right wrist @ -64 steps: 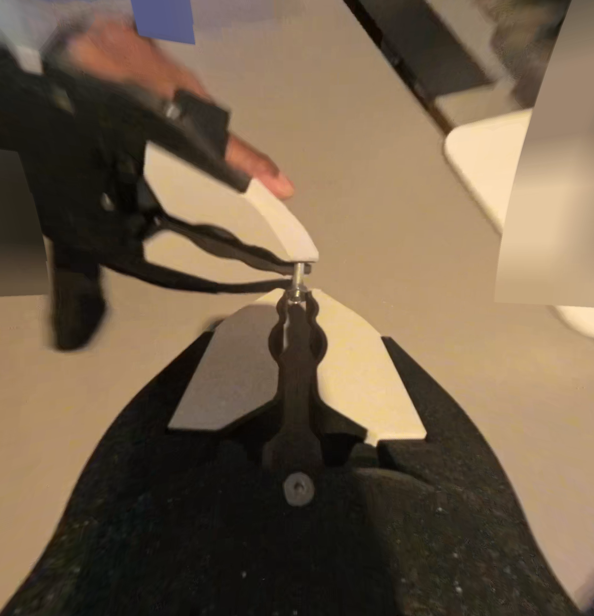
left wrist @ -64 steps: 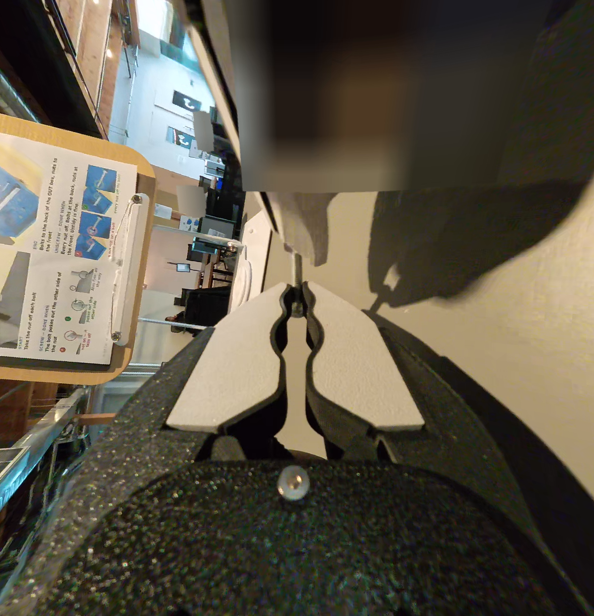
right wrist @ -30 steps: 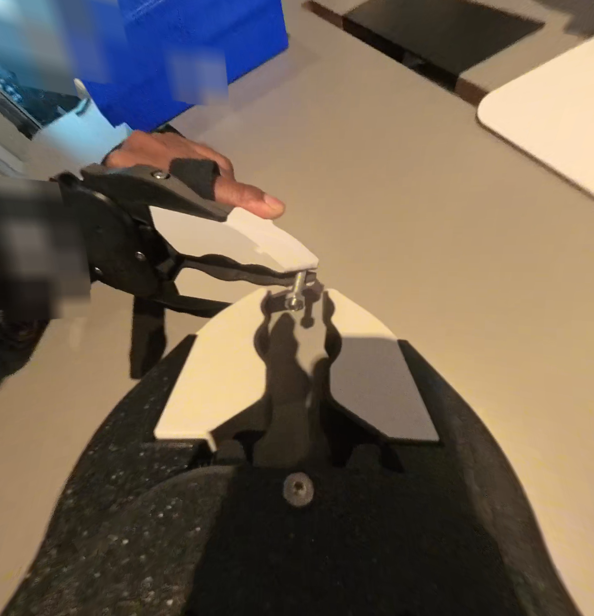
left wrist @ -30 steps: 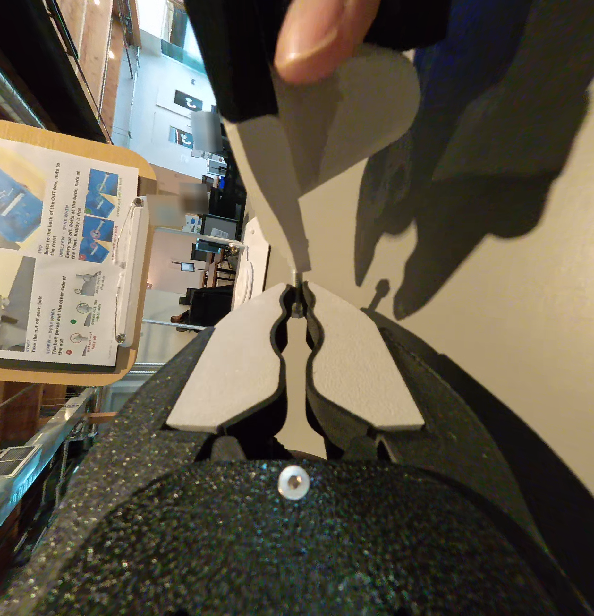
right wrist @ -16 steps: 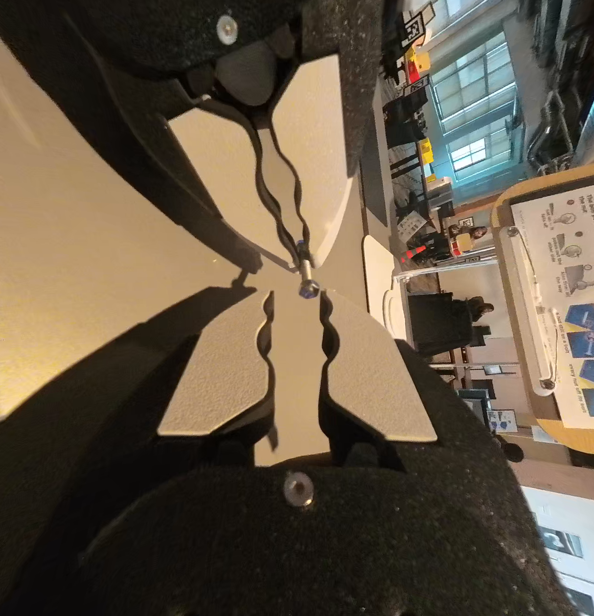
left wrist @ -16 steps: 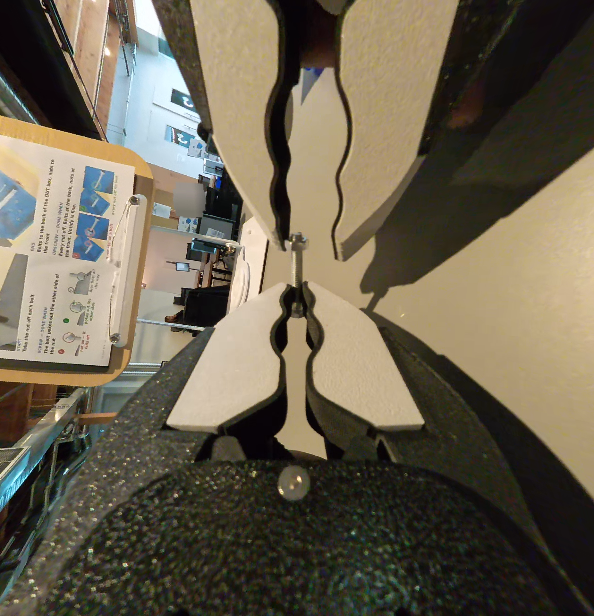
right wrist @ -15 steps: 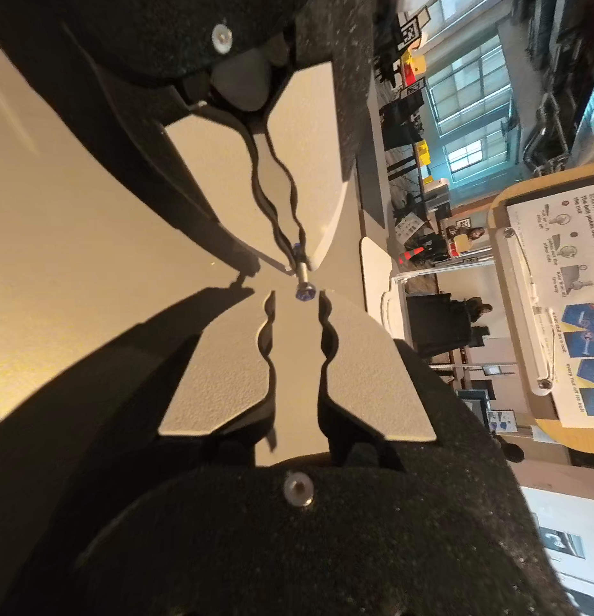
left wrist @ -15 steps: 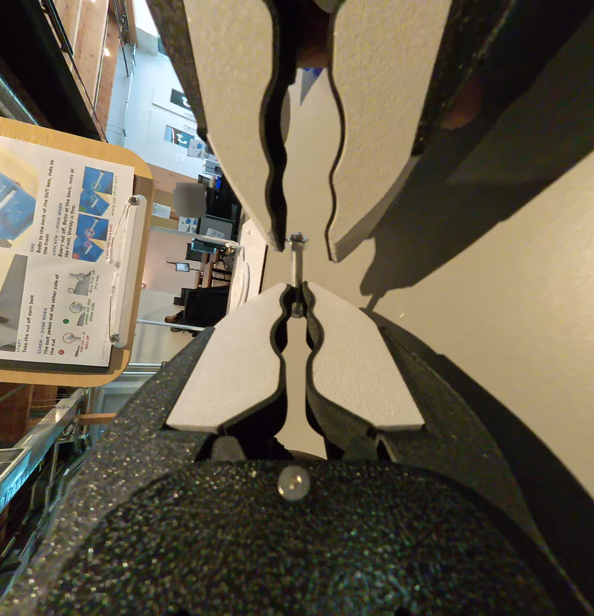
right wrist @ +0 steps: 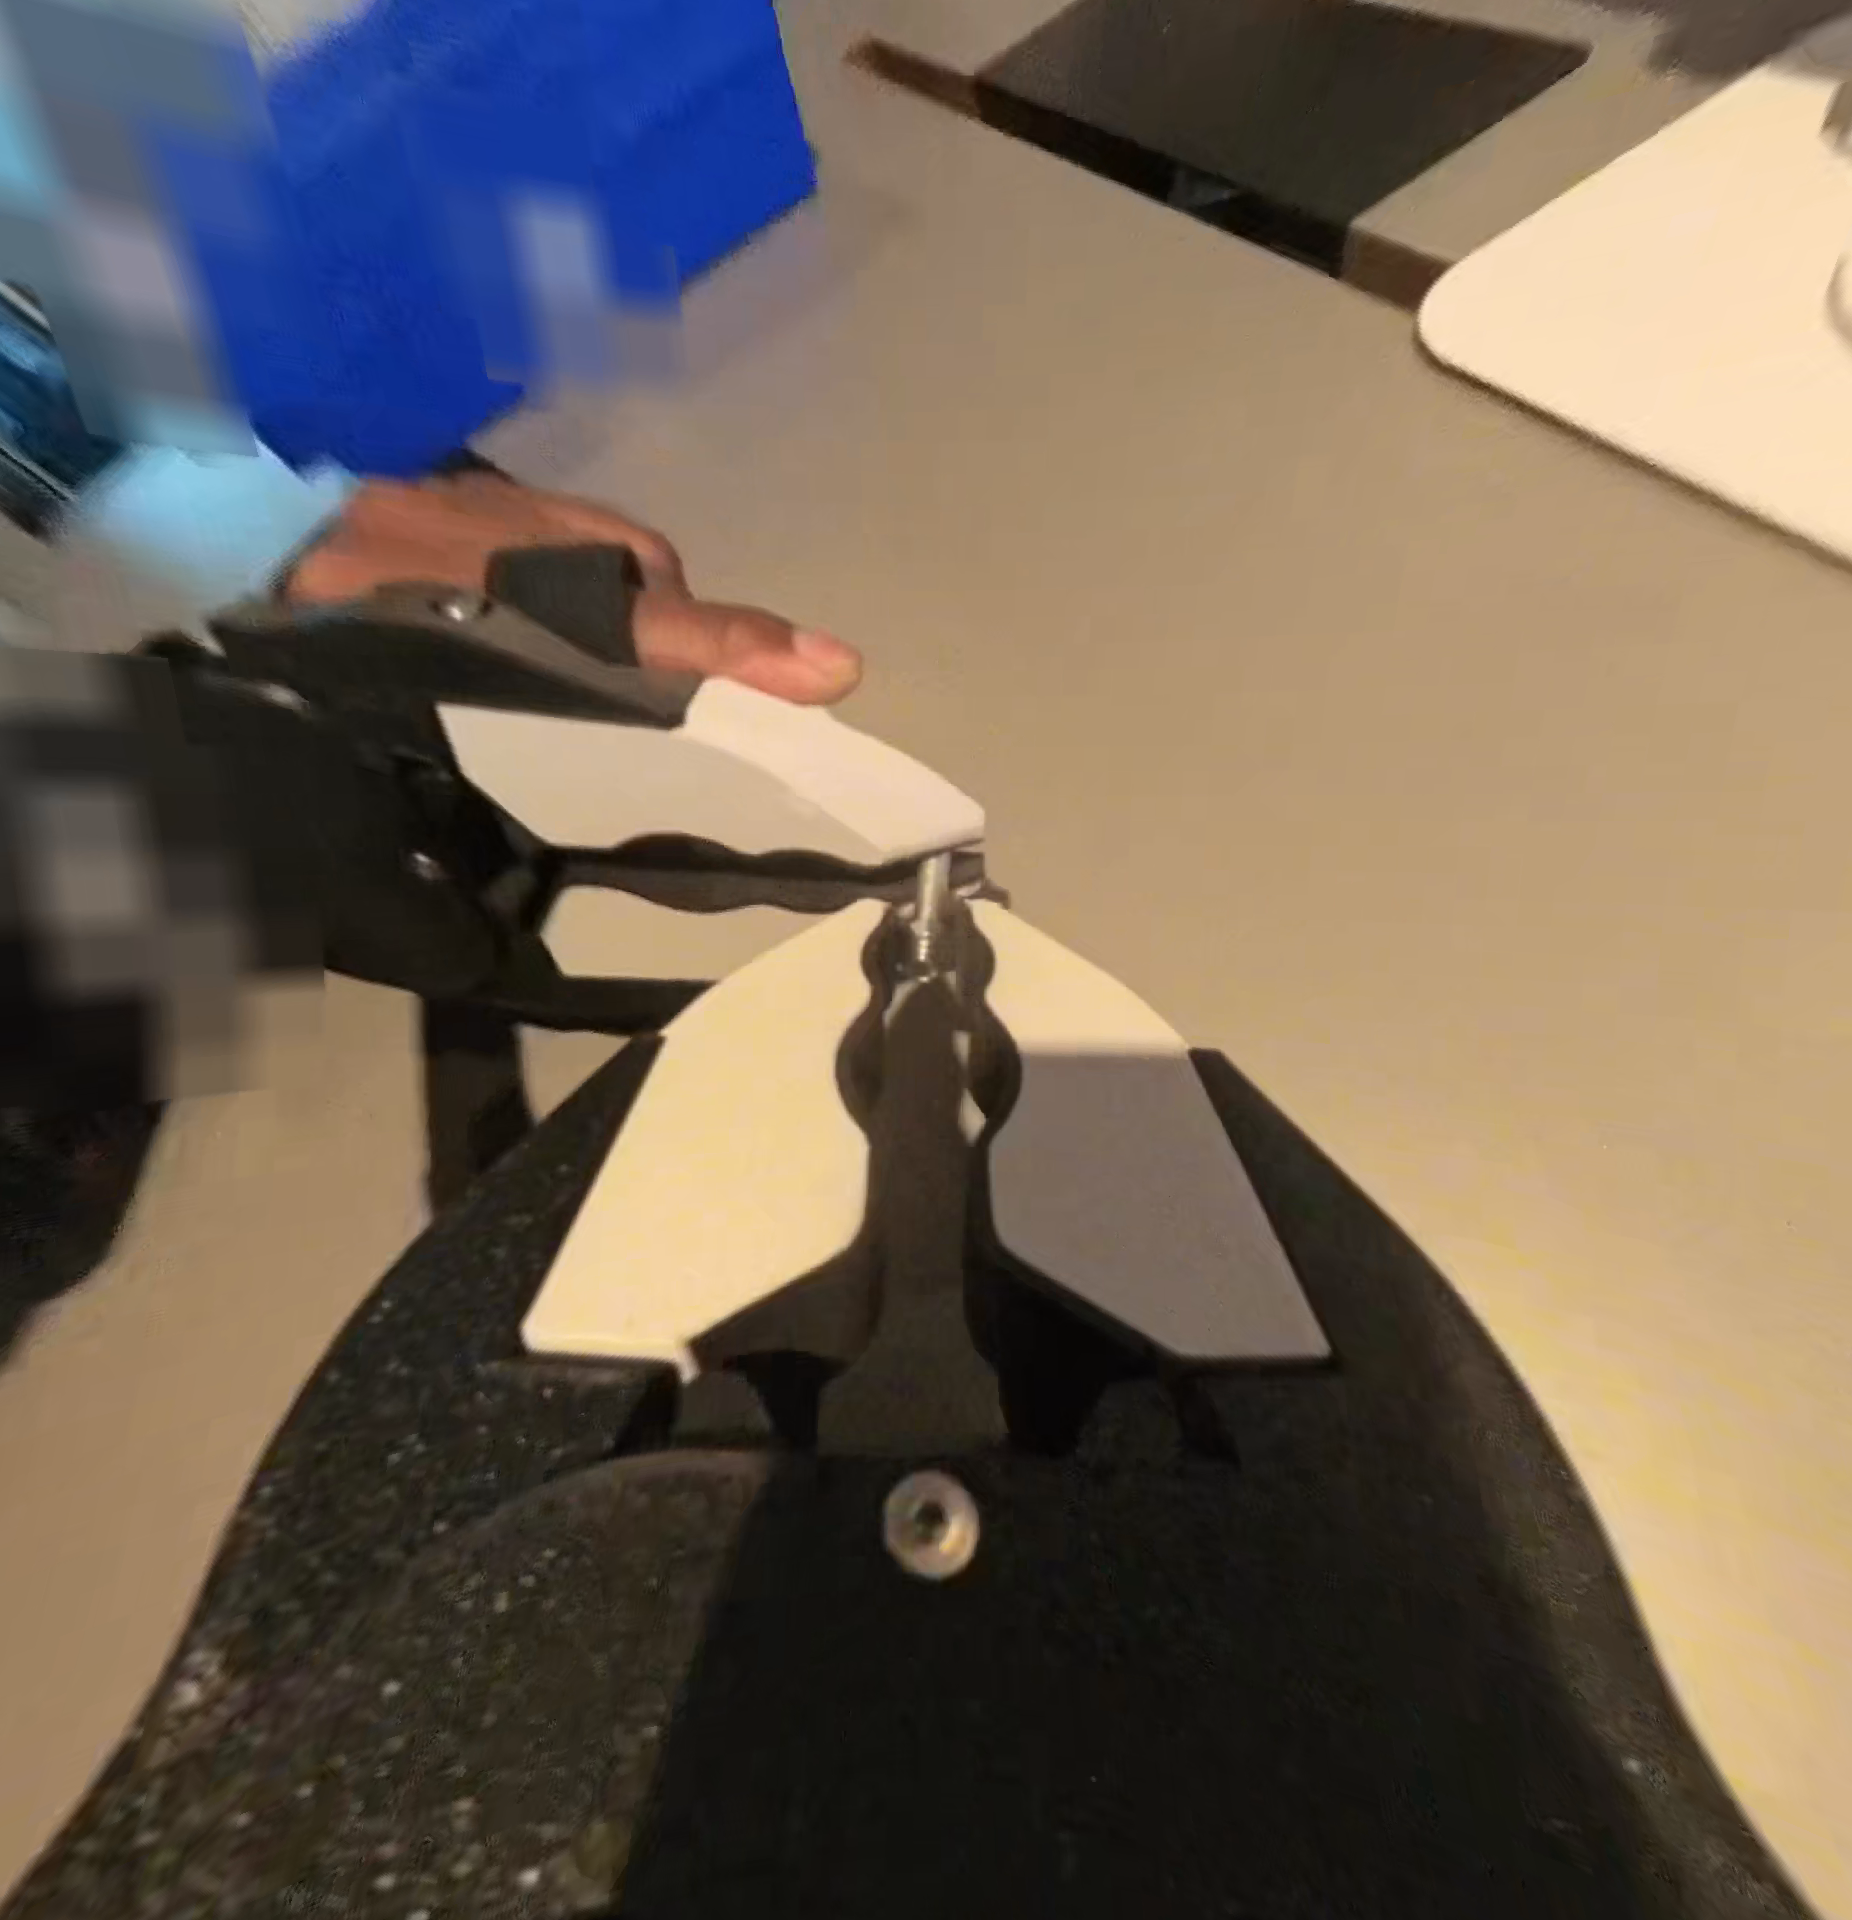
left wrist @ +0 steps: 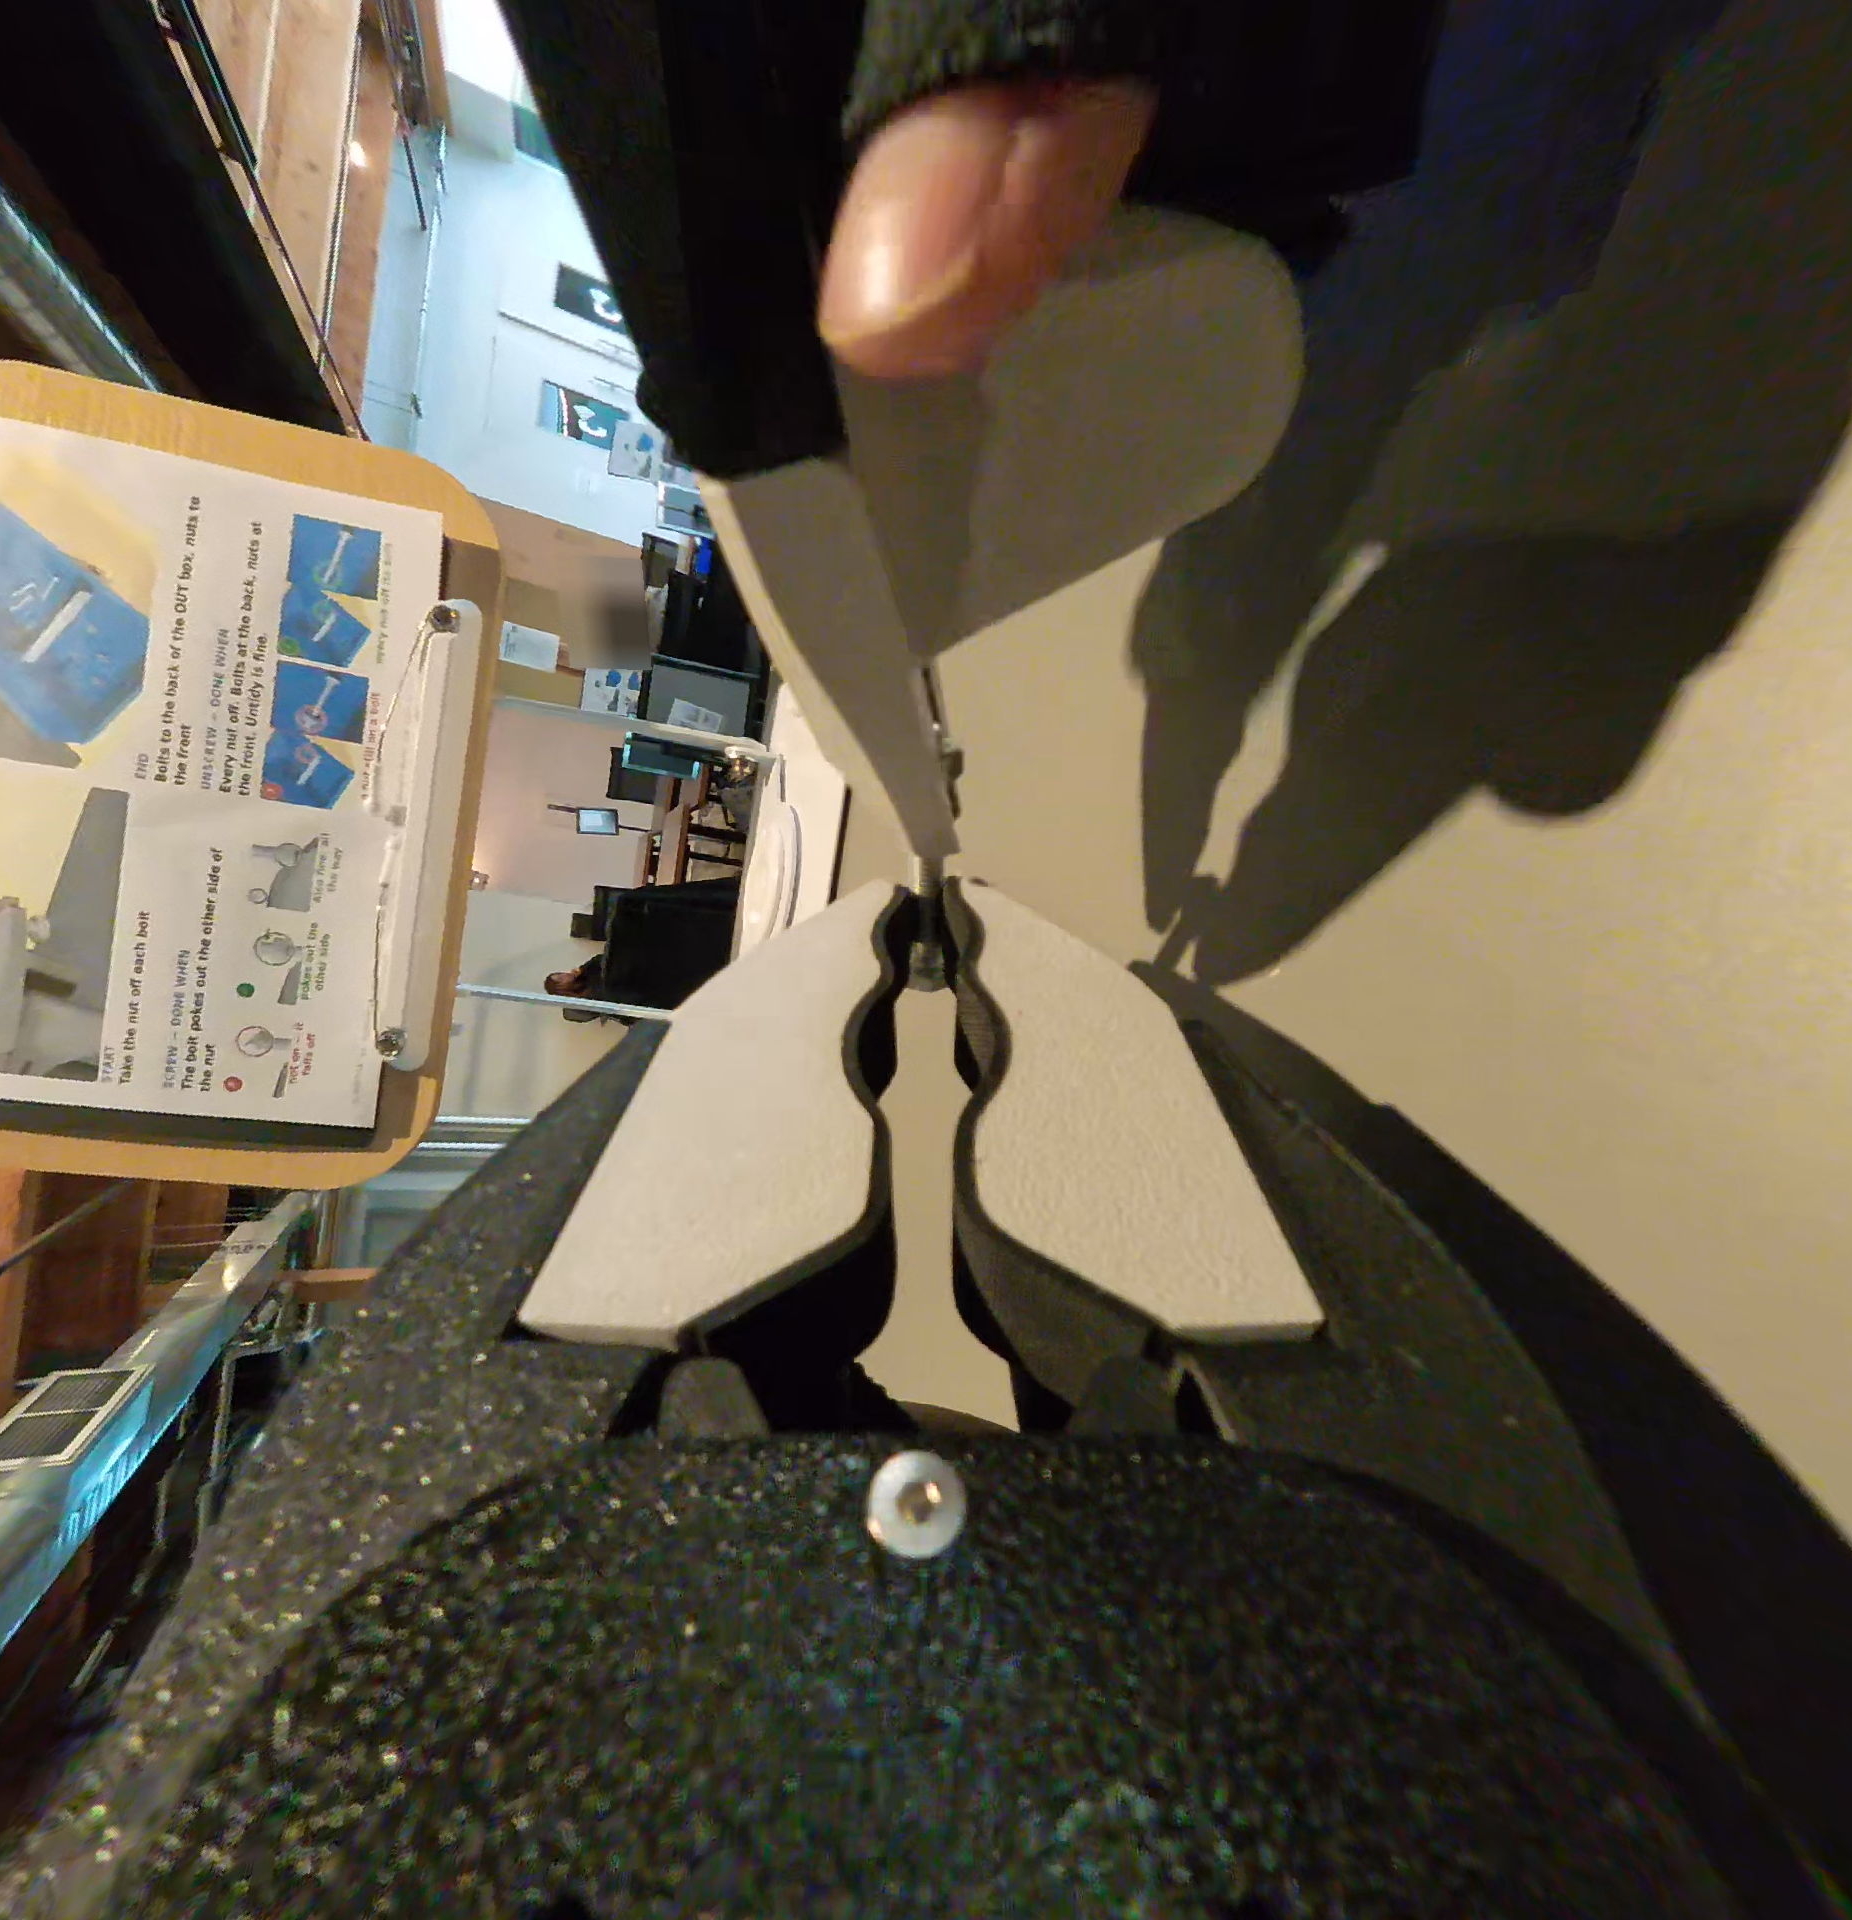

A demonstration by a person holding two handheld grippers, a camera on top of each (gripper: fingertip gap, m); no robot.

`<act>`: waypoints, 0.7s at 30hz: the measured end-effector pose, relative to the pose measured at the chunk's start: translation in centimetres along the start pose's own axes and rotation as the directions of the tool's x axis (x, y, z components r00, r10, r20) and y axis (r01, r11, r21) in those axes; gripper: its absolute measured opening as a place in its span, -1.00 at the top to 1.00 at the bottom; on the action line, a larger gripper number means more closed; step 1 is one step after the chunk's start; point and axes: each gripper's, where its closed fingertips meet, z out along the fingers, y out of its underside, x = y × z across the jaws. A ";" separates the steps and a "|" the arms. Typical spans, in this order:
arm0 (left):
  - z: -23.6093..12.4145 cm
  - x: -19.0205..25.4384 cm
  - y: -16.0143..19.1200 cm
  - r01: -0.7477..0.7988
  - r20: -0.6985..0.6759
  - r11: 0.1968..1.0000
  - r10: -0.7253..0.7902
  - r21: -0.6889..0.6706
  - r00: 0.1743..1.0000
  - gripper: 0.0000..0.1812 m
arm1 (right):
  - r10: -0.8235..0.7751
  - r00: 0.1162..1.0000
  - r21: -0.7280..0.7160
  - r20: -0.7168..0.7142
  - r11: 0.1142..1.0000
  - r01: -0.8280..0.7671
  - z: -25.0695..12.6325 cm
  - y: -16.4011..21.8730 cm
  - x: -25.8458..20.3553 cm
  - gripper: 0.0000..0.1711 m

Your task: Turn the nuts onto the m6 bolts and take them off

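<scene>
at frame centre, the left gripper (left wrist: 927, 940) jaws pinch one end of the bolt (left wrist: 930, 914); the right gripper (right wrist: 937, 951) jaws clamp its other end, above the beige surface (right wrist: 1317, 727).

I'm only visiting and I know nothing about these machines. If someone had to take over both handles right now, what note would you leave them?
Left tongs: shut on one end of the bolt, holding it in the air above the table.
Right tongs: shut on the other end, apparently on the nut. The picture is blurred there.
The two tongs meet tip to tip, and the bolt bridges them.
Blue box: on the table behind the left hand.
Done: bolt and nut are both gripped.
Left: finish turning the nut. Whether it is going on or coming off cannot be told, so check first.
</scene>
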 end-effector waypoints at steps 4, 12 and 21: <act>0.1 0.1 0.0 0.015 -0.008 1.000 -0.015 -0.001 1.000 0.94 | -0.145 0.988 0.063 0.055 0.988 0.142 -0.2 -0.5 -0.4 0.59; 0.2 0.1 0.3 0.049 -0.020 0.999 -0.049 -0.003 0.999 0.94 | -0.835 0.466 -0.121 -0.292 0.516 0.848 -0.8 -0.1 0.5 0.69; 0.1 0.4 0.1 0.034 -0.029 0.999 -0.034 0.004 0.999 0.94 | -0.859 0.413 -0.148 -0.303 0.471 0.870 -0.6 0.1 0.5 0.87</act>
